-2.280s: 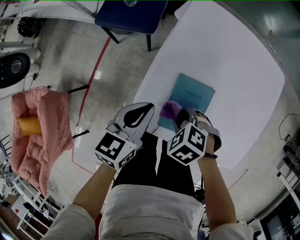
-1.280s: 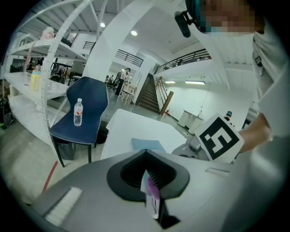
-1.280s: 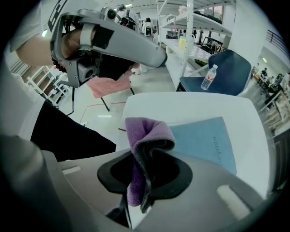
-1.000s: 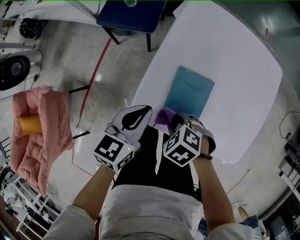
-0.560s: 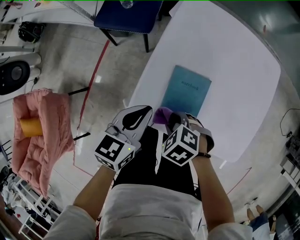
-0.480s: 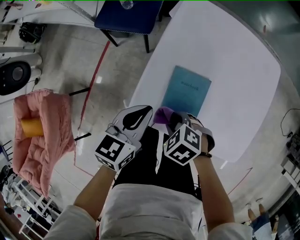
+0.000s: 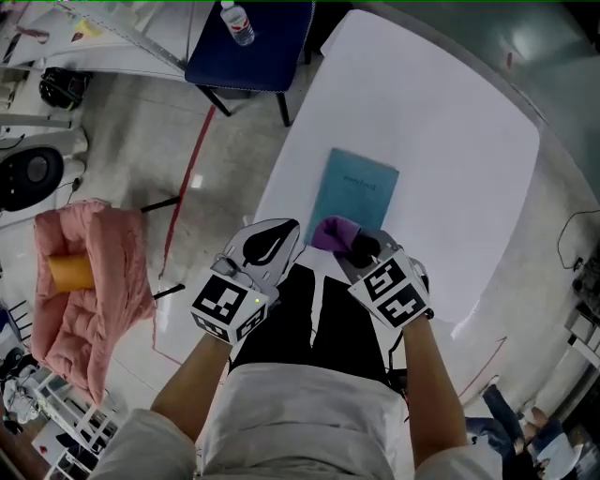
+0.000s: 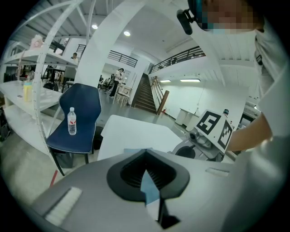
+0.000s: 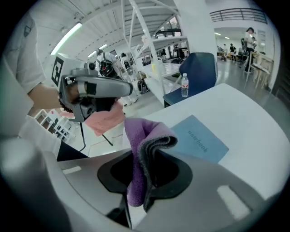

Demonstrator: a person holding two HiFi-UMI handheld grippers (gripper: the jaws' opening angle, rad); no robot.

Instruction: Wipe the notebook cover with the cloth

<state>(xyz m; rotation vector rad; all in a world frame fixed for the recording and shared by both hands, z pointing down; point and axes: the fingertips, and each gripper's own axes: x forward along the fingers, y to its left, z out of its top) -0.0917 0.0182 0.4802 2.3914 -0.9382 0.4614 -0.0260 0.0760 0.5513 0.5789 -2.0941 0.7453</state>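
You have two grippers in hand, the left gripper [image 7: 281,234] and the right gripper [image 7: 354,248]. Each carries one marker cube, so you count two: the left cube [image 7: 228,305] and the right cube [image 7: 392,291]. You see one white table [image 7: 441,131], one notebook [image 7: 354,192] and one purple cloth [image 7: 333,231]. Off the table you can count one blue chair [image 7: 253,56] with one water bottle [image 7: 237,22] on its seat, and one pink cushion [image 7: 89,281] bearing one orange cylinder [image 7: 70,272].
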